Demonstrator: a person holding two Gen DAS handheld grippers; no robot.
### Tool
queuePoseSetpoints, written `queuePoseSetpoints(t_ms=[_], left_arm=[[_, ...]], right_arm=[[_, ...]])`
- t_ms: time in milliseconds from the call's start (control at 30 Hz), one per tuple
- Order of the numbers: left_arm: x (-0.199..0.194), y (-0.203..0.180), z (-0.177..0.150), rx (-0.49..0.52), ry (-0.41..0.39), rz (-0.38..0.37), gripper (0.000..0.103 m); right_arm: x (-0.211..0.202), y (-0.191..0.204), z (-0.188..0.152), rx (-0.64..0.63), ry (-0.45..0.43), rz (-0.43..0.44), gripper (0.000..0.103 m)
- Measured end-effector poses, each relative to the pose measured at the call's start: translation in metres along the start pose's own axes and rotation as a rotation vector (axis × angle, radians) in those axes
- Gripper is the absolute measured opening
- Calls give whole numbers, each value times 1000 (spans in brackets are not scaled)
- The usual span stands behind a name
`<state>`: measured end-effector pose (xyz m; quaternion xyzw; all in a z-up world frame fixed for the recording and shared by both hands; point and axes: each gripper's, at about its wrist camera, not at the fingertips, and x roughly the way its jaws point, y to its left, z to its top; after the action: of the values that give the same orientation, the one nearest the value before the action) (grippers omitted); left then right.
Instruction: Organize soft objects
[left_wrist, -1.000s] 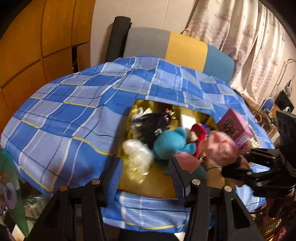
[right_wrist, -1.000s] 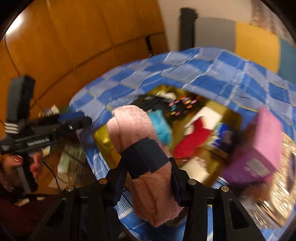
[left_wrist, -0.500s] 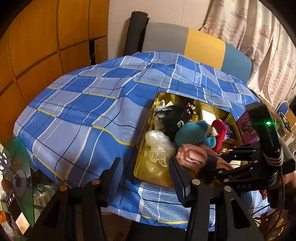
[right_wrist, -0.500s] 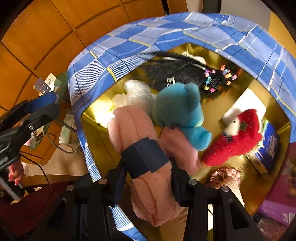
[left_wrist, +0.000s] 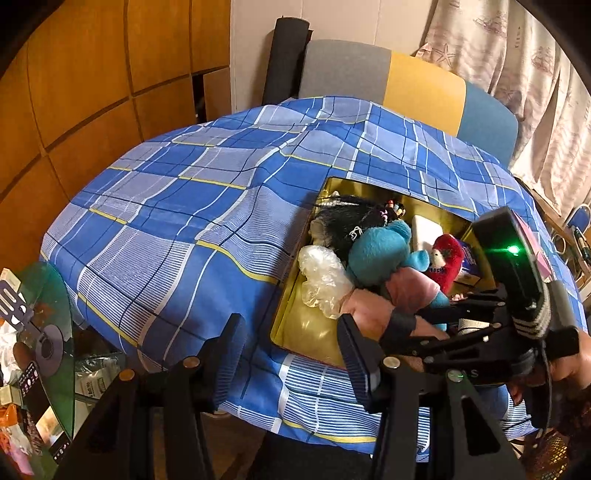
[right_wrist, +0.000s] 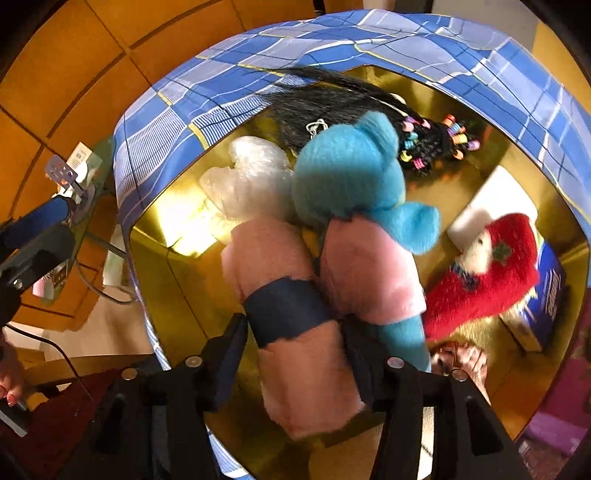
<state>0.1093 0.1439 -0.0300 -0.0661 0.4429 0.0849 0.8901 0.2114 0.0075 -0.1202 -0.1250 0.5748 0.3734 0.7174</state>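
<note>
A pink towel roll (right_wrist: 303, 387) with a dark band lies between the jaws of my right gripper (right_wrist: 295, 325), which are opening. The pads no longer squeeze it. The roll rests low in the gold box (right_wrist: 177, 288), against a teal plush bear (right_wrist: 347, 173) and a crinkled clear bag (right_wrist: 251, 177). A red plush (right_wrist: 491, 266) and a black wig with coloured beads (right_wrist: 332, 96) lie deeper in the box. In the left wrist view my left gripper (left_wrist: 290, 325) hangs open and empty at the box's near left rim (left_wrist: 295, 332), with the right gripper (left_wrist: 402, 321) and roll (left_wrist: 365, 306) beside it.
The box sits on a table under a blue plaid cloth (left_wrist: 184, 221). A white block (right_wrist: 495, 199) and a blue carton (right_wrist: 550, 295) are in the box's right part. A purple box (right_wrist: 554, 435) stands beyond it. A chair (left_wrist: 388, 77) is behind the table and a cluttered glass side table (left_wrist: 44, 332) at the left.
My right gripper has come down into the gold box with the pink roll, and its jaws have spread a little. The left gripper stays open and has only tilted slightly.
</note>
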Motion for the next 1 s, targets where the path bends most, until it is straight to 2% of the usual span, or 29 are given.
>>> queuePoseSetpoints(t_ms=[367, 500, 567, 633, 700, 867, 933, 1000], left_arm=[[-2, -15, -6, 33, -3, 1, 52], [-8, -25, -10, 63, -30, 11, 52], [-10, -28, -10, 78, -26, 10, 52], [-12, -33, -11, 91, -24, 9, 52], [-18, -37, -12, 103, -32, 9, 52], [-34, -49, -17, 128, -72, 0, 52], [-39, -52, -19, 131, -71, -13, 52], [-43, -56, -21, 134, -63, -26, 52]], right_arm=[[-45, -7, -38, 125, -142, 12, 61], [-65, 1, -54, 156, -228, -78, 63], [-77, 7, -62, 178, -282, -127, 71], [-90, 11, -72, 218, -339, -176, 87], [-102, 12, -83, 275, -392, -220, 96], [-129, 23, -103, 361, -504, -299, 98], [-138, 27, -113, 403, -550, -345, 103], [-144, 29, -121, 443, -569, -380, 103]])
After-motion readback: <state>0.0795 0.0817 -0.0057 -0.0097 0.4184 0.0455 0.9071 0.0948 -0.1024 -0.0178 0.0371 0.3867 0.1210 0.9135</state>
